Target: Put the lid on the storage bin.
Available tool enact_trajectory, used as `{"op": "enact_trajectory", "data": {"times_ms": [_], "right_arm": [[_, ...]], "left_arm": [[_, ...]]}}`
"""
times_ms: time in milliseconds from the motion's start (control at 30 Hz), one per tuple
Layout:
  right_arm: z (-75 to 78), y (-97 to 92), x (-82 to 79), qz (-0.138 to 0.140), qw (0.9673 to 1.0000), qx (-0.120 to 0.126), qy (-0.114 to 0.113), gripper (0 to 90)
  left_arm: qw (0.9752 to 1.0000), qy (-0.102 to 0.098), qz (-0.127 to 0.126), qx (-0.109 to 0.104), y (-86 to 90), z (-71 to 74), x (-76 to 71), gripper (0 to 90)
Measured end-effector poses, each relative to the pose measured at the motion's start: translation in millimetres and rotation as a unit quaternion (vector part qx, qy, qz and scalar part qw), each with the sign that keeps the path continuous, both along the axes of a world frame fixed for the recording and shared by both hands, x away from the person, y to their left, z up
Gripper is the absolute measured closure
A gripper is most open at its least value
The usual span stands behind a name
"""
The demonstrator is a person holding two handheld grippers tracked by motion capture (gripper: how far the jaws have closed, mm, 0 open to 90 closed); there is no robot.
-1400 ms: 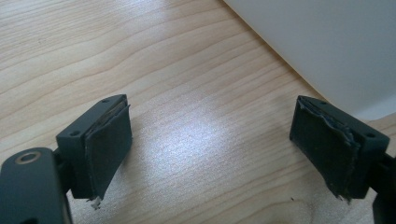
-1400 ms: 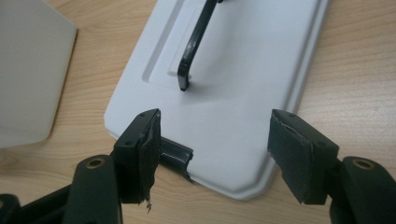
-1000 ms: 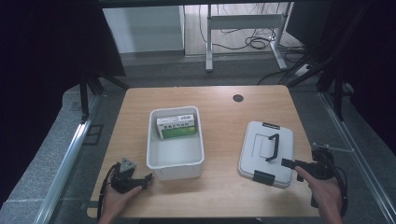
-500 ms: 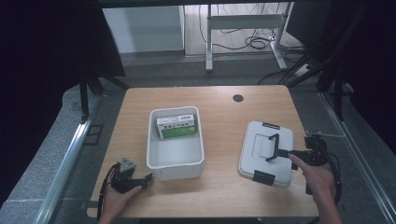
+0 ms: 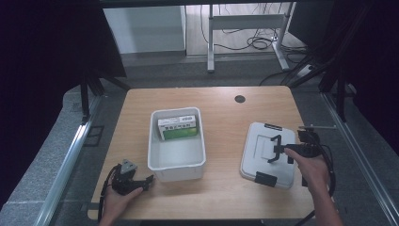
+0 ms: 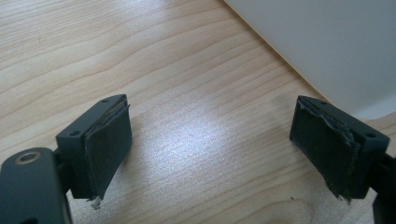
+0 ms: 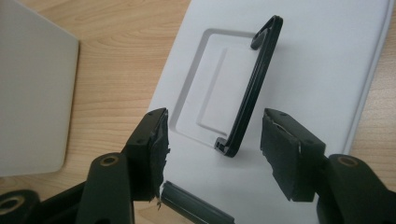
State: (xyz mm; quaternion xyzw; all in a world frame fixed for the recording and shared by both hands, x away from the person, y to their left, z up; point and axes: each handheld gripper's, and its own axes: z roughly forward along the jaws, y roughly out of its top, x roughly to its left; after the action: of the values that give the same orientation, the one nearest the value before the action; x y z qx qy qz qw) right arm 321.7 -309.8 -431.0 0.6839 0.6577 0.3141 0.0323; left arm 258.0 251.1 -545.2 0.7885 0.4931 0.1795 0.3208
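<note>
White: one bin [image 5: 177, 155], one lid [image 5: 269, 155]; one green box [image 5: 178, 127].

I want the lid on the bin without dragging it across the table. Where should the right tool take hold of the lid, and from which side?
Probably by the black handle raised at the middle of the white lid, which lies flat with thin rims. Come from above, on the person's side: the right tool is open there, one jaw on each side of the bar's near end. A hold nearer the bar's middle would likely lift it level.

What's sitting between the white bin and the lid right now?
Nothing: in the high view, only bare wooden table separates the white bin from the lid.
</note>
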Motion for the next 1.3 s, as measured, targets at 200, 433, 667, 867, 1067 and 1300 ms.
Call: {"op": "enact_trajectory", "data": {"times_ms": [200,433,667,867,1067,1300], "right_arm": [[0.1,3.3,11.9,0.003,0.9997,-0.02,0.017,46.4],[-2.2,3.9,23.8,-0.006,0.9989,-0.031,0.034,51.2],[-8.2,1.1,32.2,-0.024,0.9977,-0.026,0.057,58.8],[-13.4,-0.1,39.1,-0.037,0.9961,-0.025,0.077,64.7],[-17.7,-2.8,47.8,-0.056,0.9939,-0.017,0.093,71.0],[-23.9,-6.3,51.5,-0.071,0.9908,0.002,0.115,78.0]], "left_arm": [[1.0,0.0,0.0,0.0,0.1,0.0,0.1,12.7],[1.0,0.0,0.0,0.0,0.0,0.0,0.1,12.7],[1.0,0.0,0.0,0.0,0.1,0.0,0.1,12.7],[1.0,0.0,-0.001,0.0,0.2,0.0,0.1,12.6],[1.0,0.0,-0.001,0.0,0.3,0.0,0.2,12.7],[1.0,0.0,-0.001,0.0,0.3,0.0,0.2,12.6]]}}
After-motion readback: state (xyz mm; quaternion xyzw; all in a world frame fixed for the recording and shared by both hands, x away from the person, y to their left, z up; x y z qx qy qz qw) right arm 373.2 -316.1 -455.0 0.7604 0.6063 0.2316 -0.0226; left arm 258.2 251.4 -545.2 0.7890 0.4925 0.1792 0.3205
